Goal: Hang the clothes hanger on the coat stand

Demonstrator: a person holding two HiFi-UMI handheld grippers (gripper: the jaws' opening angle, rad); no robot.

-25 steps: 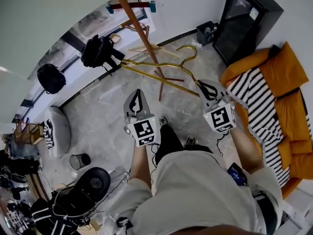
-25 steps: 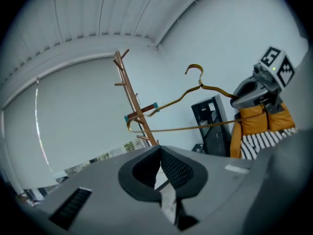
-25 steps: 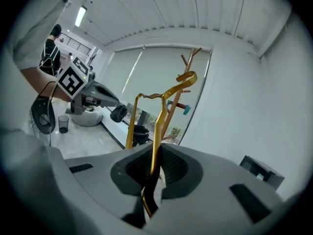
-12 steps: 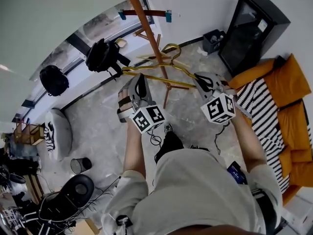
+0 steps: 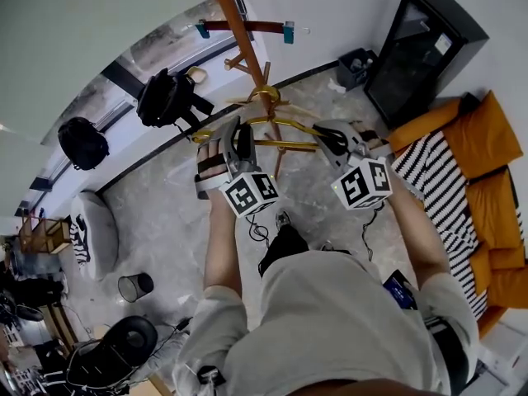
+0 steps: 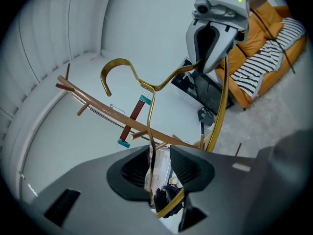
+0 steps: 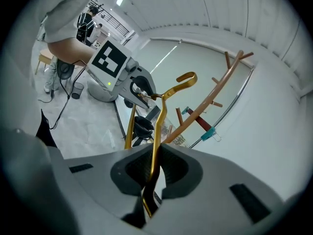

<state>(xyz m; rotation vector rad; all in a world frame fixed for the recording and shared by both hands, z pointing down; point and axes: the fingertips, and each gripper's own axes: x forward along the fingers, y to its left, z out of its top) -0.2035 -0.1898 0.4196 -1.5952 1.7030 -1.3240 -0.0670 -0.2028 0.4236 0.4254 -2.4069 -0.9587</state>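
Note:
A gold wire clothes hanger is held level between my two grippers, its hook right at the pole of the wooden coat stand. My left gripper has its jaws opening. The hanger's left arm passes between them with a gap at its side, so the pads do not press it. My right gripper is shut on the hanger's right arm. In the left gripper view the hook curves just above a slanted peg of the coat stand.
A red bar with teal clips hangs on the stand. Two black backpacks lie by the wall. A black cabinet and an orange sofa with a striped blanket are at the right; a bin and an office chair at the lower left.
Both grippers have lifted the hanger and carried it toward the stand, and its hook now sits at the pole. The left jaws have opened off the hanger's arm.

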